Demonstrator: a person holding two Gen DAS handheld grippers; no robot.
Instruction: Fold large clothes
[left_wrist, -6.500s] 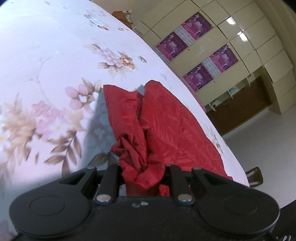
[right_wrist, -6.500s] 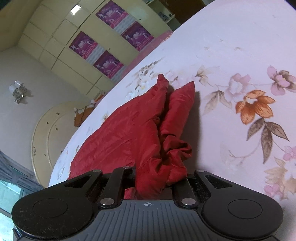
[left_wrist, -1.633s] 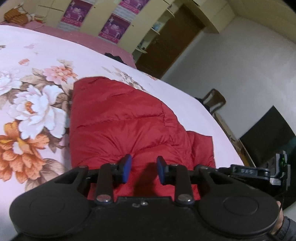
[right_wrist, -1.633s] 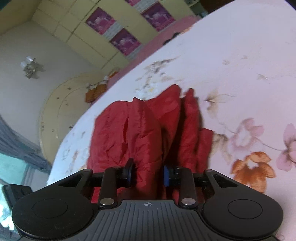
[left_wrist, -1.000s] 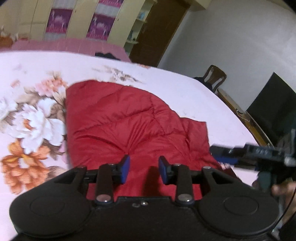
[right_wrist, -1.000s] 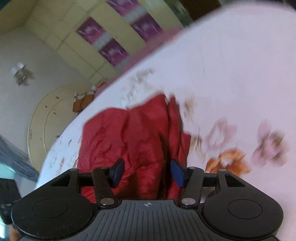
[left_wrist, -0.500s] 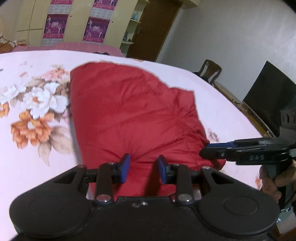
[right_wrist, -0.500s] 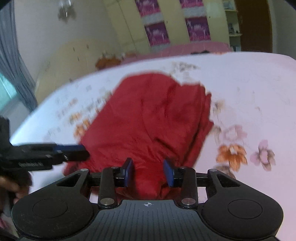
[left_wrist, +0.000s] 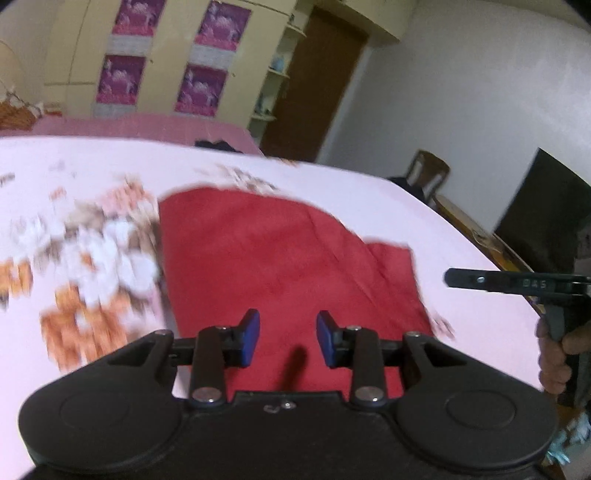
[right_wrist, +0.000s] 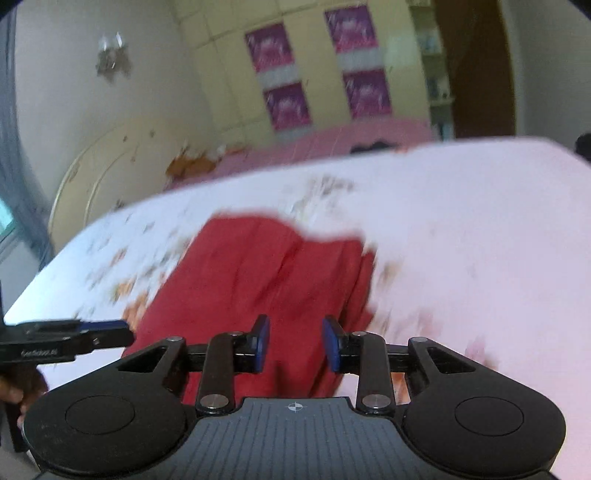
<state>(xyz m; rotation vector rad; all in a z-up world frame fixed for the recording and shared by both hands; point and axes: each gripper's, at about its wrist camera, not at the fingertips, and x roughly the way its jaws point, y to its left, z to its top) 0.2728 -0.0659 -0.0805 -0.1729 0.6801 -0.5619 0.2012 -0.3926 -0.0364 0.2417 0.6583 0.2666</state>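
A red padded jacket (left_wrist: 277, 258) lies folded flat on the flowered bedsheet (left_wrist: 92, 258). My left gripper (left_wrist: 289, 338) hovers over its near edge, blue pads apart, with nothing between them. The right gripper's fingers (left_wrist: 465, 279) reach in from the right, beyond the jacket's corner, held by a hand (left_wrist: 554, 354). In the right wrist view the jacket (right_wrist: 266, 273) lies ahead, its layered edges to the right. My right gripper (right_wrist: 296, 343) hangs above its near end, open and empty. The left gripper's fingers (right_wrist: 107, 326) show at the left edge. Both views are blurred by motion.
The bedsheet (right_wrist: 461, 240) spreads wide around the jacket. Behind it stand a pink bed (left_wrist: 147, 125), a yellow wardrobe with purple posters (left_wrist: 199, 88) and a brown door (left_wrist: 325, 92). A chair (left_wrist: 428, 177) and dark screen (left_wrist: 543, 214) are right; a curved headboard (right_wrist: 110, 166) is left.
Both grippers have drawn back and risen a little from the jacket. The right gripper's jaws have narrowed, and its view has rolled level. Six seconds ago both were shut on jacket fabric.
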